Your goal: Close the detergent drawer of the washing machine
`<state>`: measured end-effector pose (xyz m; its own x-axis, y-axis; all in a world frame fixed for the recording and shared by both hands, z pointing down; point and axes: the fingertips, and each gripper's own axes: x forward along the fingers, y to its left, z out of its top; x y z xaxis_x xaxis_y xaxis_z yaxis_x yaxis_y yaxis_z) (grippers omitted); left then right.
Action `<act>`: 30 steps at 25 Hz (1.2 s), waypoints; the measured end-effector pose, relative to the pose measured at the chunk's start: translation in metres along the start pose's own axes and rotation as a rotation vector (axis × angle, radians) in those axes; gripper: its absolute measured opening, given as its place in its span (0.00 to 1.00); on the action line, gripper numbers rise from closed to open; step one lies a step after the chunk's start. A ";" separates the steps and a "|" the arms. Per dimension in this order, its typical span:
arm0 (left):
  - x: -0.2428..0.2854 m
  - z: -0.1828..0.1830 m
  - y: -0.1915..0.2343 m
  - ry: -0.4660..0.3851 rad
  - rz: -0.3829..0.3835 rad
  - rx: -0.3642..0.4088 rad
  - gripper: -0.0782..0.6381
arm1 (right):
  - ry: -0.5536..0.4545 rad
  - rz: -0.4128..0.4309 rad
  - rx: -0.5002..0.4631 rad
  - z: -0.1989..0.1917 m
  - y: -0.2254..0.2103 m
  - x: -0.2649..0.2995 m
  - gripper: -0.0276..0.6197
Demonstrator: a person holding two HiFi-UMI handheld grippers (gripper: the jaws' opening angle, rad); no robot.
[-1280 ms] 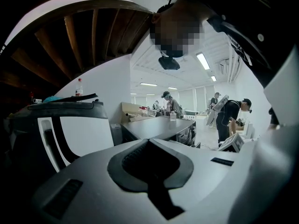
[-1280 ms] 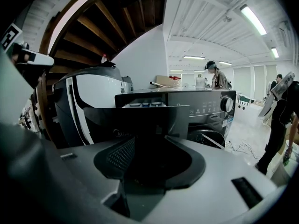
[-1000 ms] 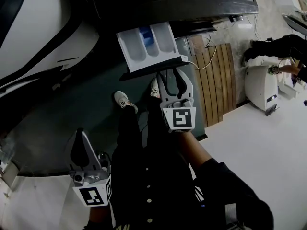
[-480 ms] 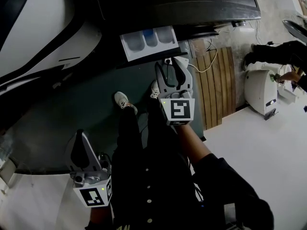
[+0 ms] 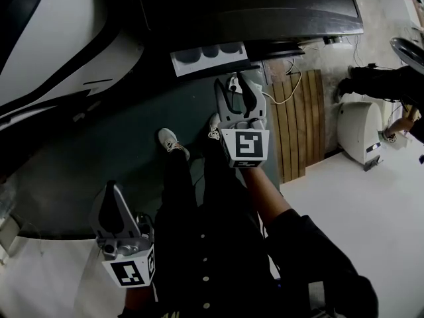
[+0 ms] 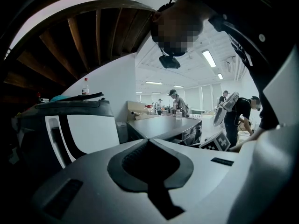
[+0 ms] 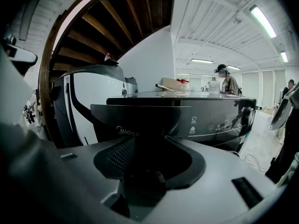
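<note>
The right tool [image 5: 237, 89], jaws wide apart, sits at the dark front panel [image 7: 140, 118], lettered "Midea", of the white plastic detergent drawer [image 5: 209, 57], barely out; the left tool [image 5: 112, 194] hangs closed, empty.

Dim, underexposed — ceiling strip lights glare, fisheye-bent edges, blurry foreground.
</note>
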<state>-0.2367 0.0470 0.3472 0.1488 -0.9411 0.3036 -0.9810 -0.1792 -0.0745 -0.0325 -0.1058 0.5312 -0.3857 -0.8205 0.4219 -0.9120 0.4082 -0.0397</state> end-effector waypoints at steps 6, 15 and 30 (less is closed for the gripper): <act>0.002 -0.001 0.002 0.004 0.009 -0.003 0.13 | -0.001 0.006 0.001 0.004 0.000 0.011 0.36; 0.004 -0.002 0.007 0.011 0.028 -0.004 0.13 | 0.029 0.009 0.016 0.016 0.000 0.031 0.36; 0.006 -0.002 0.012 0.024 0.049 -0.006 0.13 | -0.008 -0.011 0.044 0.024 -0.004 0.047 0.33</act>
<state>-0.2473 0.0395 0.3498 0.0977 -0.9415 0.3225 -0.9878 -0.1313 -0.0842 -0.0502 -0.1556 0.5298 -0.3761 -0.8282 0.4155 -0.9216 0.3808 -0.0752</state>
